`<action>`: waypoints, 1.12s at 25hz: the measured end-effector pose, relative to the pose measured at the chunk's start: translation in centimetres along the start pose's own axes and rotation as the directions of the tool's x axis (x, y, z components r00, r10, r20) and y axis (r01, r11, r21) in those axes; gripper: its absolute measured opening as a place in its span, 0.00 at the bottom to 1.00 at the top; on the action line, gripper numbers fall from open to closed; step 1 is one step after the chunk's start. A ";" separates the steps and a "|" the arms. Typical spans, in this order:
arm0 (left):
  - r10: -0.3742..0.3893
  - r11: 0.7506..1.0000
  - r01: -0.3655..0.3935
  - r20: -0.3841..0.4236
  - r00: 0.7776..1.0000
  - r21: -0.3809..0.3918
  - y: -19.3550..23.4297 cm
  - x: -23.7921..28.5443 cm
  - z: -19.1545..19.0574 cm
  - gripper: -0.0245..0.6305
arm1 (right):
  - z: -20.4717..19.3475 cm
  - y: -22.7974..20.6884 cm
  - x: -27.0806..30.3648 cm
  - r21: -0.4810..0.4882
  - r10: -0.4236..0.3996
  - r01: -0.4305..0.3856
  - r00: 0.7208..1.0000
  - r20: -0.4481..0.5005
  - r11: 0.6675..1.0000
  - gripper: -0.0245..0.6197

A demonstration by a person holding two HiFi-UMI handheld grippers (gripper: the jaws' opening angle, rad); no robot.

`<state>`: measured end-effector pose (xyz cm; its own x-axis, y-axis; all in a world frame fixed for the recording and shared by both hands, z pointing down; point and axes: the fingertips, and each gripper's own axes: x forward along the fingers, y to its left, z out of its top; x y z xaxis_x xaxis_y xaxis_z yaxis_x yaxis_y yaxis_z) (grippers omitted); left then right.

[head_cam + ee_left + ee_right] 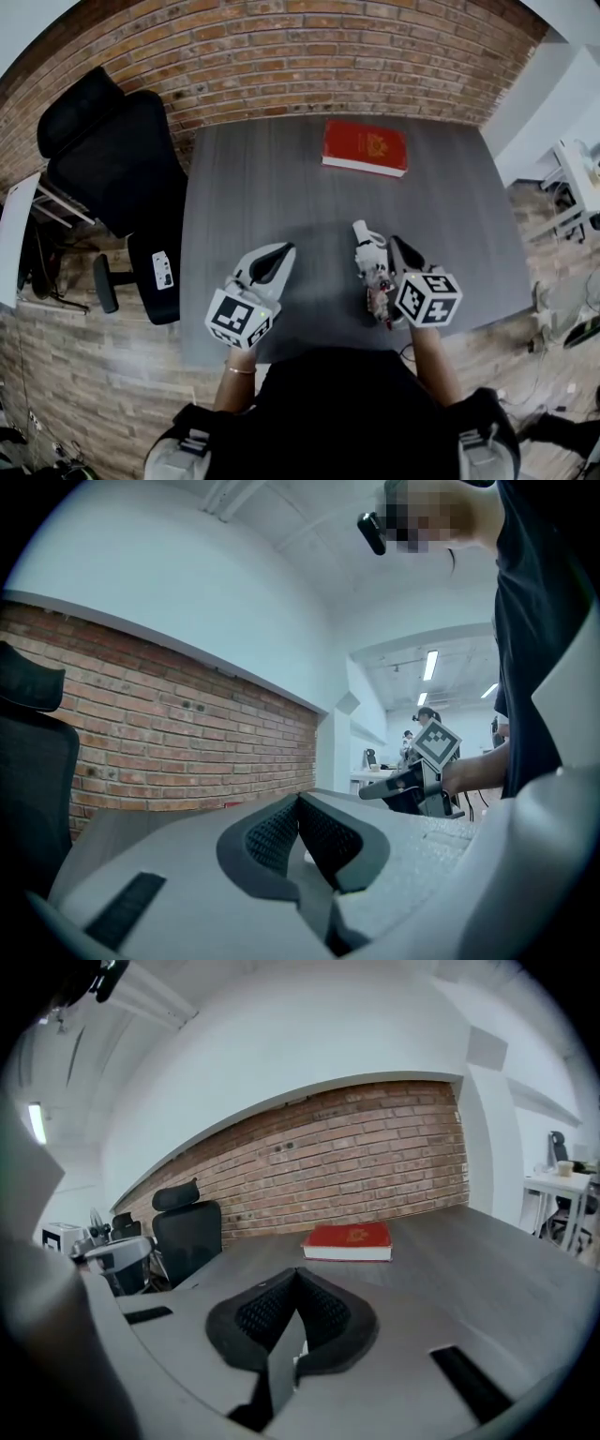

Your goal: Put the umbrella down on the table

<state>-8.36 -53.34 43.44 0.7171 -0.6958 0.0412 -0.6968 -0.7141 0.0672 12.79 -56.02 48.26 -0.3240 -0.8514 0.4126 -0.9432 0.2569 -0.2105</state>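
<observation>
In the head view a small folded umbrella [373, 262], white with red patterning, hangs over the near part of the grey table [253, 187], right beside my right gripper [394, 246]. In the right gripper view that gripper [298, 1283] is shut, with a thin grey strip [281, 1372] pinched between its pads; the rest of the umbrella is hidden below the jaws. My left gripper [281, 255] hovers level over the table's near left part. Its pads [281, 832] meet with nothing held.
A red book [365, 147] lies flat at the far side of the table, near the brick wall [309, 56]. A black office chair [117, 169] stands off the table's left edge. White desks [581, 178] stand to the right.
</observation>
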 end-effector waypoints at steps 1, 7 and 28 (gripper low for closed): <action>-0.002 1.000 0.002 -0.001 1.000 0.001 -0.1 0.0 0.1 0.04 | 0.3 0.1 -0.2 0.011 0.005 -0.005 1.000 0.011 1.000 0.03; -0.010 1.000 0.010 -0.004 1.000 0.005 -0.4 0.1 0.4 0.04 | 0.8 0.9 -0.7 0.031 0.035 -0.036 0.999 0.038 0.999 0.03; -0.008 1.000 0.008 -0.018 1.000 -0.004 -0.3 0.2 -0.2 0.04 | 1.1 2.1 -0.5 -0.010 0.084 -0.084 0.995 0.047 0.996 0.03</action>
<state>-8.03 -53.21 43.66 0.7226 -0.6887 0.0590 -0.6912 -0.7191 0.0716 11.08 -55.60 46.64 -0.3983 -0.8472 0.3517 -0.9136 0.3319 -0.2351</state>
